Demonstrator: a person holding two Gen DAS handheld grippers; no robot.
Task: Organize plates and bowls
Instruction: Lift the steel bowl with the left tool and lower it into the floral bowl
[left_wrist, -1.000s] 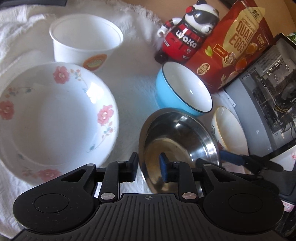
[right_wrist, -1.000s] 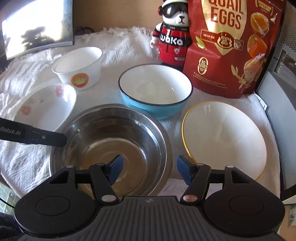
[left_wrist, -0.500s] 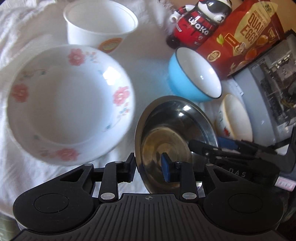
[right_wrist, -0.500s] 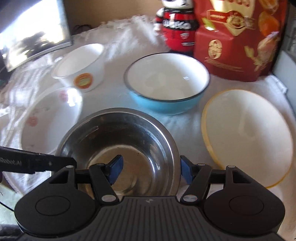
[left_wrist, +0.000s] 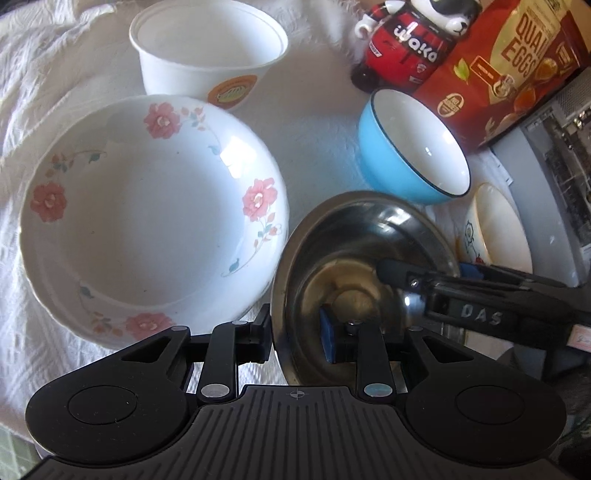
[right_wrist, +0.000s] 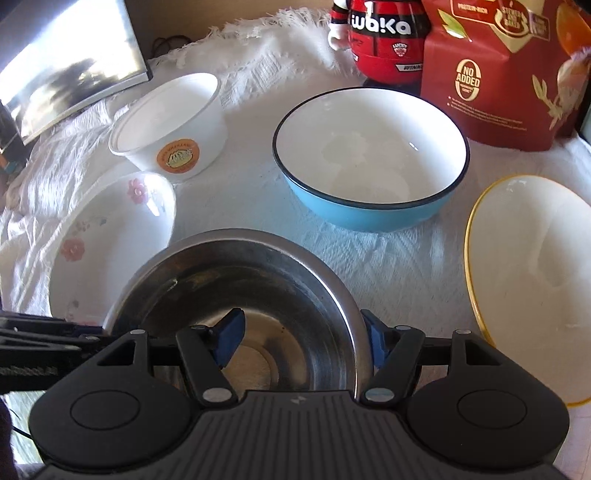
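the left tongs (left_wrist: 295, 338) are pointing steeply down, and their jaws have just been closing, with a thin metal rim standing between them; one finger is outside it and the blue pad (left_wrist: 328, 341) inside. the right tongs (right_wrist: 301, 341) are also tilting down, and their jaws have just been opening, straddling the same rim on its opposite side, not pressing it.

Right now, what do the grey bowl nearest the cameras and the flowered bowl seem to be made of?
Grey bowl: apparently stainless steel, polished; it mirrors light and shapes darkly.
Flowered bowl: probably glazed ceramic or opal glass; glossy white with a sharp highlight and printed pink flowers.
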